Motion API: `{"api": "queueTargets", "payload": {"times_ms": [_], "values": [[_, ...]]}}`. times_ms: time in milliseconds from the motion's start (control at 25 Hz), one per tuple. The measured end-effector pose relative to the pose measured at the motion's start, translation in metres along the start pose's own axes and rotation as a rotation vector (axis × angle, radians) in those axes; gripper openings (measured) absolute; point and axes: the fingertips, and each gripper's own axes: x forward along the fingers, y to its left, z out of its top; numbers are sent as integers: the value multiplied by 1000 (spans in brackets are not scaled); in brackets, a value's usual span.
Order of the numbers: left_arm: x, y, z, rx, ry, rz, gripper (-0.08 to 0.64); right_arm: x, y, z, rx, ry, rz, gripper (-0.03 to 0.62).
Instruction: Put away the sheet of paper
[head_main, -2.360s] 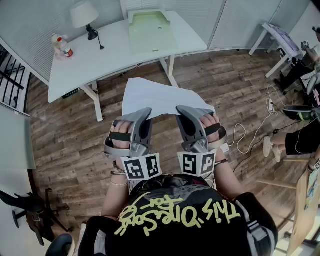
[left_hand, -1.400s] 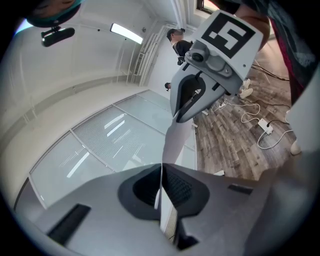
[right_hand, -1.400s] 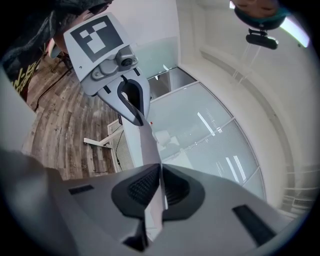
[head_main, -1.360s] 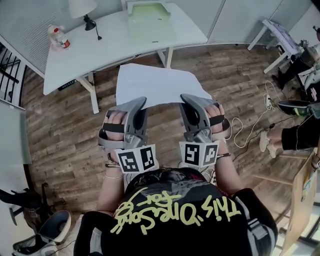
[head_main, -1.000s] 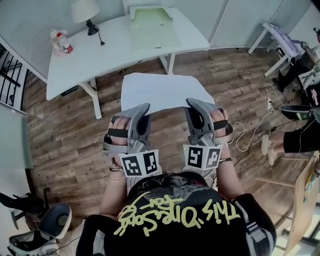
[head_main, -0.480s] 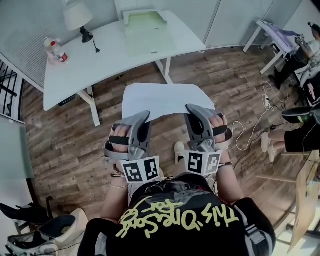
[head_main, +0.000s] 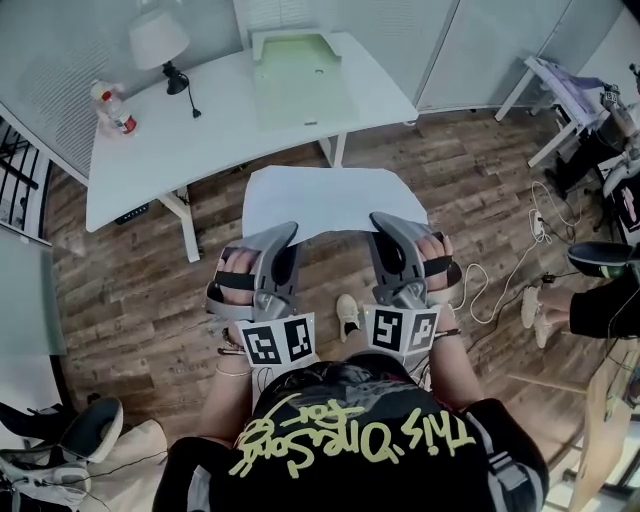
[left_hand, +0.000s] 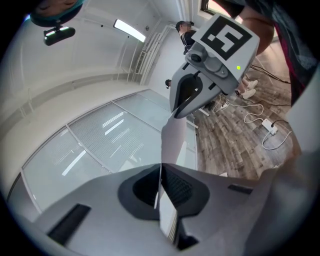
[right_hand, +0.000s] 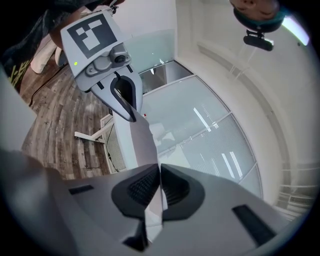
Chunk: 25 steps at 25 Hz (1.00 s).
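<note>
White desk (head_main: 200, 140) is ahead of both grippers, well apart from them. The pale green paper tray (head_main: 300, 70) sits on its far side, roughly in line past the sheet. The sheet of paper (head_main: 325, 195) hangs in the air just ahead of the grippers, short of the desk, stretched fairly flat. Left gripper (head_main: 288, 230) is clamped on its near edge toward the left corner, right gripper (head_main: 380, 220) toward the right corner. Each gripper view shows jaws pressed together with paper edge-on between the pads, running across to the other gripper. Change: a couple of seconds back the sheet's far edge sat skewed, now it's squarer to the desk. A shoe (head_main: 347, 312) now shows below and between the grippers, absent a second ago. Reads as walking the sheet over, same two-point pinch throughout. So carry phase, nothing deposited; tray looks like the likely drop spot. Lamp (head_main: 160, 40) and bottle (head_main: 112, 108) are off to the left, clear of that line. Hidden: pad contact is covered by the gripper bodies in the head view, the tray's back edge is cut by the frame top, and I can't tell if anything is in the tray.
</note>
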Motion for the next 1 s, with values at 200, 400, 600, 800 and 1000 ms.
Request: {"api": "queueTargets", "payload": {"times_ms": [200, 400, 600, 800, 1000], "values": [[20, 9, -1, 2, 19, 18, 8, 20, -8, -8, -1, -28, 10, 9], [55, 17, -2, 6, 31, 20, 9, 50, -21, -26, 11, -43, 12, 9], [85, 24, -7, 3, 50, 32, 9, 78, -31, -38, 10, -65, 19, 9], [106, 30, -4, -8, 73, 54, 9, 96, -43, -49, 5, -101, 38, 9], [128, 32, -3, -9, 96, 78, 9, 114, -55, -60, -16, -141, 44, 9]]}}
